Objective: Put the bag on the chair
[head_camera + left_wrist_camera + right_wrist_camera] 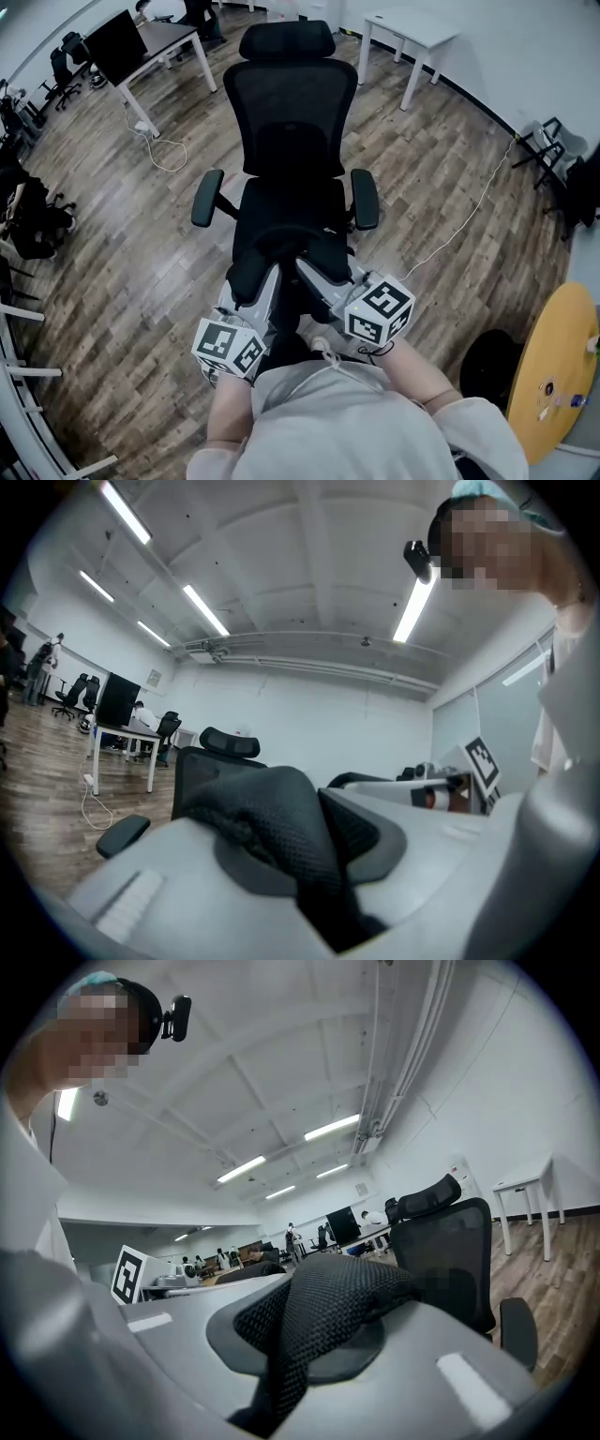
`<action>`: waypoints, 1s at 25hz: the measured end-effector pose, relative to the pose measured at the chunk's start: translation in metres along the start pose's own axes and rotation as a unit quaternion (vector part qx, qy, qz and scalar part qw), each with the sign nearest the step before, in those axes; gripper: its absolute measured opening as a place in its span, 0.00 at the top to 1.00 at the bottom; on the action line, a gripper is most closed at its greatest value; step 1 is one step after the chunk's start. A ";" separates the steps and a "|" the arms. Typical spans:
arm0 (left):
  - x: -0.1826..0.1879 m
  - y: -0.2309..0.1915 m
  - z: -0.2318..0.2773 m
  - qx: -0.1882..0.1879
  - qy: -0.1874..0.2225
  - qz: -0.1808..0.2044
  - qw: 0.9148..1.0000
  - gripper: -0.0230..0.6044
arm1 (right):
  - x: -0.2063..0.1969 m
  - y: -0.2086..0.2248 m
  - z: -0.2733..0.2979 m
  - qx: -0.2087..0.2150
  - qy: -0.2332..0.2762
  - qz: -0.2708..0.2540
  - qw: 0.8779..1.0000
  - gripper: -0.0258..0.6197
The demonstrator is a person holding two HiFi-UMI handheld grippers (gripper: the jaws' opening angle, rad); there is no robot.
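Nearest the camera, head view: the person's grey sleeve (pixel 450 412) and torso fill the bottom edge, and both forearms reach forward.

Left gripper (pixel 251 281) (pixel 300 864): fingers pinch a fold of black mesh fabric. The cloth bunches up over the grey finger shells in the left gripper view.

Right gripper (pixel 305 269) (pixel 295 1344): fingers are pressed nearly together on another fold of the same mesh, which rises in a hump between them.

Bag (pixel 281 251) (pixel 267 803) (pixel 333 1302): black, held between the two grippers over the front of the chair's seat. It is black on black, so I cannot tell whether it touches the seat.

Chair (pixel 291 103) (pixel 192 766) (pixel 450 1237): black office chair with a mesh back, headrest and two armrests. It stands just ahead of the grippers and faces the person.

Floor (pixel 141 244): wood planks, with a white cable (pixel 167 150) looping to the chair's left.

Right edge: a round yellow table (pixel 553 375).

Farther back: a dark table (pixel 164 39) carrying a monitor (pixel 117 45) at upper left, and a white table (pixel 412 26) at upper right.
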State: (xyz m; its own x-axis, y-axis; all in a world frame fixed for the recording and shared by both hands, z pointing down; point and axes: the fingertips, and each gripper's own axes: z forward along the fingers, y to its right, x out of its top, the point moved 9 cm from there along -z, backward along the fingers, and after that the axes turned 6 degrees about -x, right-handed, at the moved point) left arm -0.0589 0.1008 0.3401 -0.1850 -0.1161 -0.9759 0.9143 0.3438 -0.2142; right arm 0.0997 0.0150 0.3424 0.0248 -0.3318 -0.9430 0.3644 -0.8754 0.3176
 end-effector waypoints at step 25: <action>0.066 -0.226 0.218 -0.133 -0.028 -0.003 0.991 0.85 | 0.089 0.176 0.202 -0.113 0.005 0.023 0.993 0.91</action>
State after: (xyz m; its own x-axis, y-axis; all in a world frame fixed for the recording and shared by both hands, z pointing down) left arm -0.1992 -0.1878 0.3333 -0.1628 -0.1684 -0.9722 0.7850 0.5748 -0.2310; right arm -0.0219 -0.2397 0.3343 0.0561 -0.3653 -0.9292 0.5620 -0.7577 0.3318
